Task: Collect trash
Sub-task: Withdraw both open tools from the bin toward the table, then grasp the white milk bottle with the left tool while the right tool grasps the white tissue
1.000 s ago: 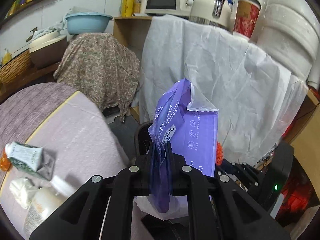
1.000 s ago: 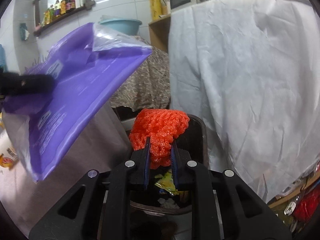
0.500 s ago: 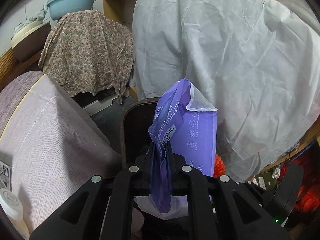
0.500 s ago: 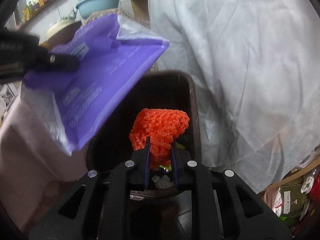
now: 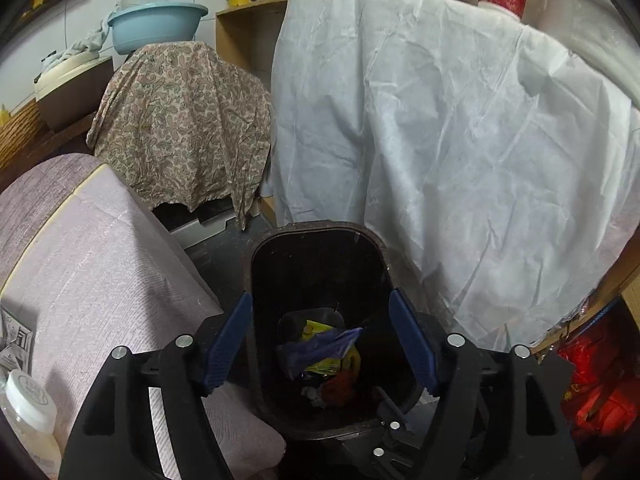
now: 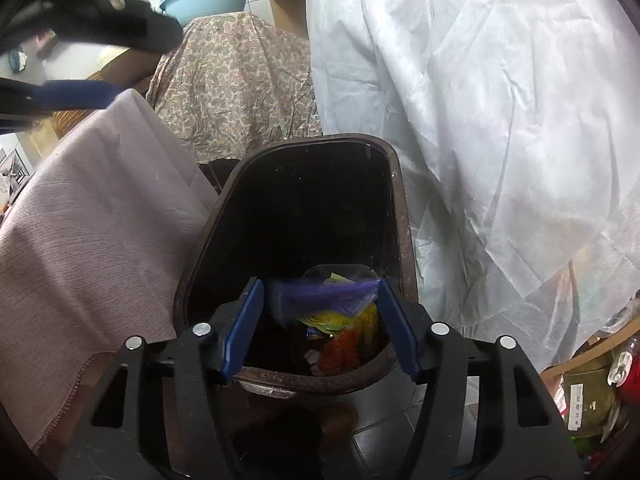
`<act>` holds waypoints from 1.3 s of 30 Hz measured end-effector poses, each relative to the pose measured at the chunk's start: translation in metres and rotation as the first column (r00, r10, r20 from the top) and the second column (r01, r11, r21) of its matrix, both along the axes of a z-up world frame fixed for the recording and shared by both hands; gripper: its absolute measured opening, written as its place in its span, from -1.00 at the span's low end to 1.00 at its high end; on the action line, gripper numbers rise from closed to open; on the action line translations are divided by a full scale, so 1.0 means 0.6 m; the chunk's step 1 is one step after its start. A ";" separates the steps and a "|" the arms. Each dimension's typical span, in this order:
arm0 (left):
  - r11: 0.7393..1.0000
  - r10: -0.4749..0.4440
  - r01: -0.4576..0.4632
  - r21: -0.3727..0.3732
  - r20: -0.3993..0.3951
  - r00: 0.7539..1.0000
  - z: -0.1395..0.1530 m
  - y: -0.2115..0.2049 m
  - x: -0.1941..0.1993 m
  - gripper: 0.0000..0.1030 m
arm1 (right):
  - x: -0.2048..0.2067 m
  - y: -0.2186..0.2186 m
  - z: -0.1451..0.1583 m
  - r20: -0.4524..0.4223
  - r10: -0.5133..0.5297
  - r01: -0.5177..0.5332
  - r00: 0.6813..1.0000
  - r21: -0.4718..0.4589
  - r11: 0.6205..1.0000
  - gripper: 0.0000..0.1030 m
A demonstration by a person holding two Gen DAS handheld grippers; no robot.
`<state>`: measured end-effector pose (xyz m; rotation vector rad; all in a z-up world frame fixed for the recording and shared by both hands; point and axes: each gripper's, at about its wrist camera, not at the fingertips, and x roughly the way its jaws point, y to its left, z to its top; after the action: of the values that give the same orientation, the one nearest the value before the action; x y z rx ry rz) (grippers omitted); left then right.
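Only the left view showed a white-capped plastic bottle [image 5: 25, 408]. Both the left gripper [image 5: 320, 342] and right gripper [image 6: 320, 326] had just opened, empty; the purple plastic wrapper [image 5: 320, 346] and orange foam net [image 6: 340, 350], earlier gripped, lay inside the dark brown bin [image 6: 400, 208].

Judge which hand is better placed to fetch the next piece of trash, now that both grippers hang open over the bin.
Probably left. The left gripper sits beside the cloth-covered table, where a white-capped bottle and a printed packet lie. The right gripper, open above the bin, shows no loose trash nearby.
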<state>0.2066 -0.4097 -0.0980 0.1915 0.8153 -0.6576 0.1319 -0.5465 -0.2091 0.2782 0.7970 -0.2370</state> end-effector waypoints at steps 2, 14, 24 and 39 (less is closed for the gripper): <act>1.000 -0.012 0.012 -0.010 0.011 1.000 0.011 0.005 -0.010 0.42 | 0.000 0.003 0.007 0.007 0.005 -0.005 1.000 0.007 1.000 0.21; 0.992 -0.033 0.040 -0.118 0.058 0.998 0.101 0.123 -0.085 0.71 | -0.010 0.059 0.081 0.069 0.068 -0.069 0.995 0.010 0.998 0.25; 0.987 0.072 -0.052 -0.152 0.126 0.989 0.143 0.311 -0.106 0.80 | -0.015 0.161 0.182 0.188 0.196 -0.198 0.962 -0.004 0.980 0.32; 0.974 -0.074 0.057 0.219 0.070 0.995 0.053 0.387 -0.059 0.31 | -0.020 0.220 0.223 0.206 0.254 -0.250 0.945 -0.044 0.967 0.48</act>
<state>0.1714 -0.1778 -0.0662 0.4419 0.8078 -0.6184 0.1197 -0.4146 -0.0753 0.1790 0.6130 0.0276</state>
